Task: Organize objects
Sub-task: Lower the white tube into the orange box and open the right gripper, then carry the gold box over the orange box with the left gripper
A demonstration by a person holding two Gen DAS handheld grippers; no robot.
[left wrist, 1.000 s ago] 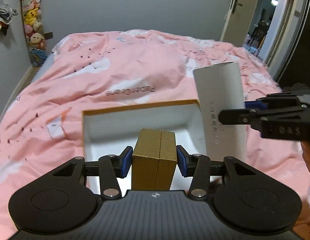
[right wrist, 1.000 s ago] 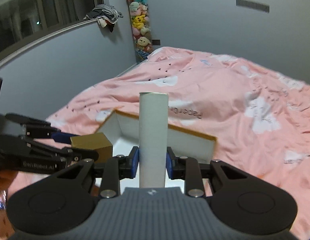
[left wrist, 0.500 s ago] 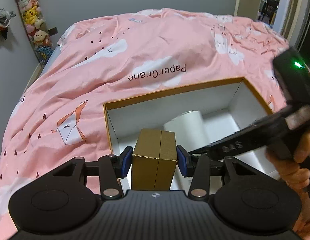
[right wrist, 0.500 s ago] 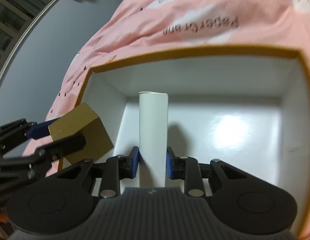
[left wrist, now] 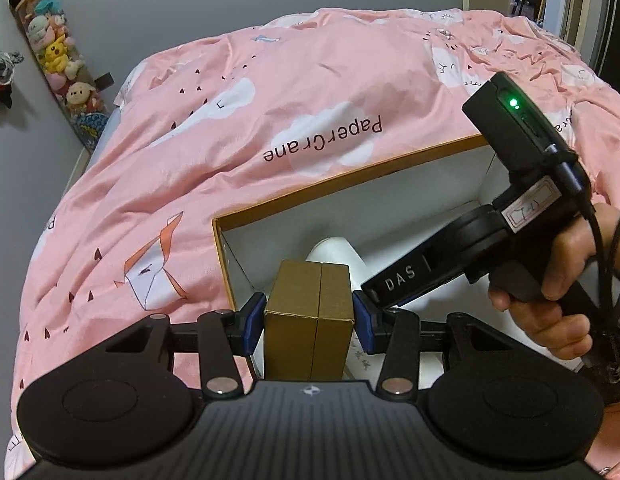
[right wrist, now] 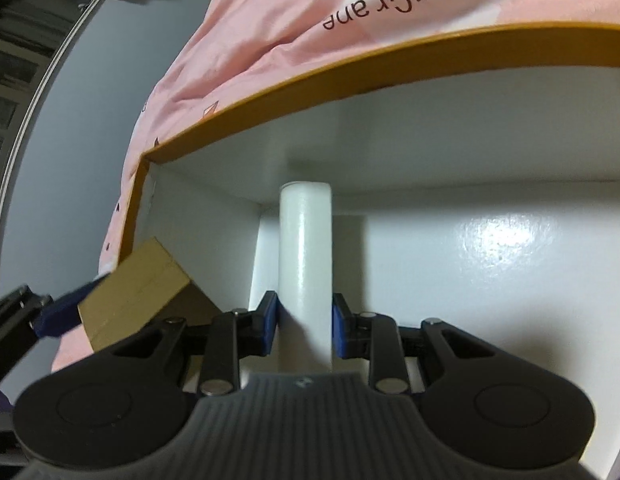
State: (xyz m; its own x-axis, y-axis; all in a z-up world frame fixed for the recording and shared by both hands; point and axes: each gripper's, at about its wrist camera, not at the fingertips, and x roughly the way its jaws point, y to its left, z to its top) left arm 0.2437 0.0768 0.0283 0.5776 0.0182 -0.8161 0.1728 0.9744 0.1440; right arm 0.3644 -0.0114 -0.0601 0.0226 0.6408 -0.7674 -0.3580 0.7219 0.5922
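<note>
Clamping the white tube [right wrist: 305,264] in my right gripper [right wrist: 305,330], I have dropped it from above the bed into the white box [right wrist: 489,92]; I should ease it flat before letting go. My left gripper [left wrist: 309,320] pinches the brown carton [left wrist: 310,320] just over the near corner, lower than before.

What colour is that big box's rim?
Orange-brown rim, white inside; clearest in the right wrist view.

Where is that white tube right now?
The white tube is clamped in the right gripper, lowered inside the open white box near its left corner, with the brown box just left of it.
</note>
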